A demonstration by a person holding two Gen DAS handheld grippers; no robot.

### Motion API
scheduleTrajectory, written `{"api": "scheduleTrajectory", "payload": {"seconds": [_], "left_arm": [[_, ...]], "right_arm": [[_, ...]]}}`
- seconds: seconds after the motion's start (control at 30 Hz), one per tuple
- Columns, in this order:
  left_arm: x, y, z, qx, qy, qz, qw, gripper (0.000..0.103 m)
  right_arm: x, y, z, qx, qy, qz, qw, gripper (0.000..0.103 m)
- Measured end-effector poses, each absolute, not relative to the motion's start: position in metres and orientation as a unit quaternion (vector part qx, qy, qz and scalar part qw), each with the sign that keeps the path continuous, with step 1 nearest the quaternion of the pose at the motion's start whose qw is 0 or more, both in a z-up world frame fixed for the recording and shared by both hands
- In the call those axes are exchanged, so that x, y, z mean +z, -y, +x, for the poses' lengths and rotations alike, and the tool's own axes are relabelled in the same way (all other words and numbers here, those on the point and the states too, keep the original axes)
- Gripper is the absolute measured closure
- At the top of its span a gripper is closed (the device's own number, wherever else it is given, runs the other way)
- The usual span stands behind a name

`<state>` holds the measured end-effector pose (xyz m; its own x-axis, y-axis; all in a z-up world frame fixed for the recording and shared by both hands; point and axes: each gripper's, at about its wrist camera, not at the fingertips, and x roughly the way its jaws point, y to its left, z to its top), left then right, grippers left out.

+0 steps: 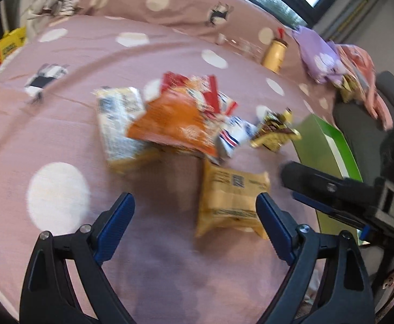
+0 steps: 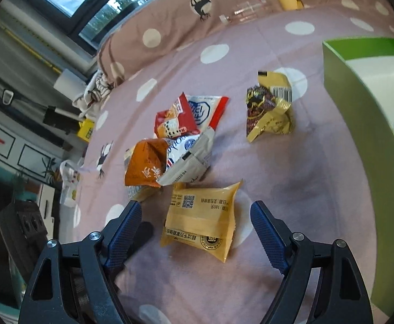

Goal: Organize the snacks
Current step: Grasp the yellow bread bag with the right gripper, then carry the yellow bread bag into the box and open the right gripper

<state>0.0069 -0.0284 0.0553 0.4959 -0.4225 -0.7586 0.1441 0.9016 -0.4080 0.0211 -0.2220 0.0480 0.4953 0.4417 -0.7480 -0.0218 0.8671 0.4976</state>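
snacks lie loose on the pink dotted bedspread [image 2: 318,167] in front of both of your grippers. your right gripper [image 2: 195,216] has its blue pads spread wide and pressing on nothing; the tan packet [image 2: 201,216] with the printed square code lies flat on the cover between and just ahead of them, touching neither pad. beyond that packet, up and to the left of this gripper, sits a small heap: an orange bag [image 2: 143,167], a white and grey pouch [image 2: 189,164] leaning on it, and a red and white packet [image 2: 180,116] behind. further ahead and to the right, apart from the heap, stands a crumpled gold and brown wrapper [image 2: 267,113]. along the right side of this gripper runs the green box [image 2: 359,113], open on top with a white inside.

your left gripper [image 1: 195,205] also stands wide apart and empty. in its blurred view the tan packet [image 1: 232,202] rests just inside its right finger; whether it touches the pad you cannot tell. the orange bag [image 1: 170,121] and the rest of the heap lie straight ahead, with a pale printed bag [image 1: 118,129] to their left. the gold wrapper [image 1: 275,129] is ahead and to the right, next to the green box [image 1: 323,145]. your right gripper's black body [image 1: 332,191] reaches in from the right, over the box edge. far ahead a yellow bottle [image 1: 274,54] lies near the pillow
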Motion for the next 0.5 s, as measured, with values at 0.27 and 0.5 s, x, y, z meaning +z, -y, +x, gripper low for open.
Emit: {"api": "scheduleTrajectory", "payload": {"seconds": [0.27, 0.5], "left_arm": [[0.04, 0.055, 0.008, -0.202, -0.5, -0.14, 0.831, 0.028], [0.036, 0.062, 0.006, -0.202, -0.497, -0.137, 0.833, 0.047]], "right_arm": [[0.032, 0.212, 0.03, 0.155, -0.503, 0.229, 0.819, 0.032], [0.021, 0.211, 0.035, 0.145, -0.516, 0.224, 0.814, 0.044]]}}
